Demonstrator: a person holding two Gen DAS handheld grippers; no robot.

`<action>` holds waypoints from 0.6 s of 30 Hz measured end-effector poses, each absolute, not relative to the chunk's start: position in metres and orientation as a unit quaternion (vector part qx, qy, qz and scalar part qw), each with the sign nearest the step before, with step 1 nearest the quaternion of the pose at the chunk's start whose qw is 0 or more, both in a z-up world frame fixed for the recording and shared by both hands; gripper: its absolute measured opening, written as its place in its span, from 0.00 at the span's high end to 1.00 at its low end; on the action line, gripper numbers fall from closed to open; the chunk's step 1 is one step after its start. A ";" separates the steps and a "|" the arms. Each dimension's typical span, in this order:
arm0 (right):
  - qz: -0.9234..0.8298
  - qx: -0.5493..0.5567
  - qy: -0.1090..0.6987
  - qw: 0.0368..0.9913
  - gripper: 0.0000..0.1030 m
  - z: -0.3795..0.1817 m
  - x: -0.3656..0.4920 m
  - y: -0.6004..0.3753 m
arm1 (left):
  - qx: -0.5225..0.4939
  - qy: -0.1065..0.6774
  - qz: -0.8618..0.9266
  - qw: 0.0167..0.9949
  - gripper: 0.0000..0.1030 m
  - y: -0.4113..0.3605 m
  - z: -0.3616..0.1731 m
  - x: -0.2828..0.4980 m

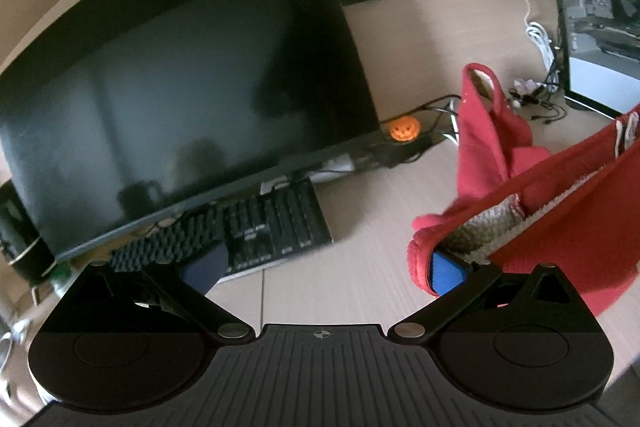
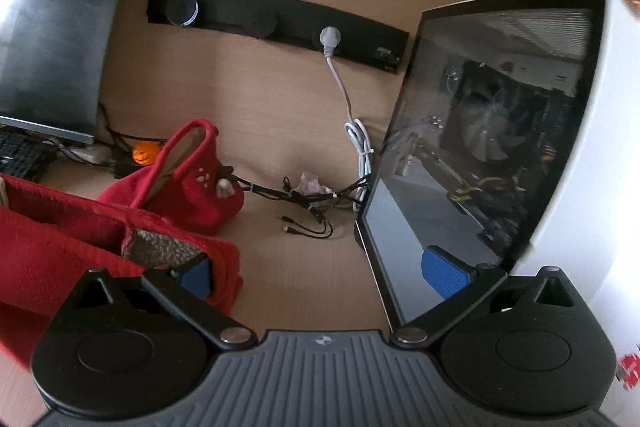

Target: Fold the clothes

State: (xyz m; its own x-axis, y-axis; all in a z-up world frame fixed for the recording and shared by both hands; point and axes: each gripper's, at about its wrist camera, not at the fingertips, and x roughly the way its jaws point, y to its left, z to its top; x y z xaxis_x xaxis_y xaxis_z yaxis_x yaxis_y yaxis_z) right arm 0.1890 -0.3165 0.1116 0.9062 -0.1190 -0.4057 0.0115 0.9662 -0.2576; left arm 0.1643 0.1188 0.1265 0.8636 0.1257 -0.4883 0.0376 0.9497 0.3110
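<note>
I've got both claws spread wide and gripping nothing, the left gripper (image 1: 322, 269) with its right pad tucked into the red fleece garment (image 1: 560, 203) draped over the desk (image 1: 384, 195), the right gripper (image 2: 320, 271) poking its left pad into the same cloth beside the PC case (image 2: 500, 131).

Dim, soft daylight; fisheye-warped, blurry edges.
</note>
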 end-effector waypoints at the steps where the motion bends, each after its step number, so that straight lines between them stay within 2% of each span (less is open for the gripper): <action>1: -0.036 -0.128 0.218 0.967 0.00 0.112 0.198 -0.315 | 0.157 0.262 0.020 0.952 0.00 0.121 0.126 0.173; 10: -0.067 -0.138 0.271 0.950 0.00 0.110 0.248 -0.300 | 0.133 0.308 -0.009 0.942 0.00 0.137 0.111 0.240; 18: -0.056 -0.153 0.302 0.939 0.00 0.092 0.269 -0.302 | 0.125 0.332 -0.033 0.934 0.00 0.139 0.092 0.263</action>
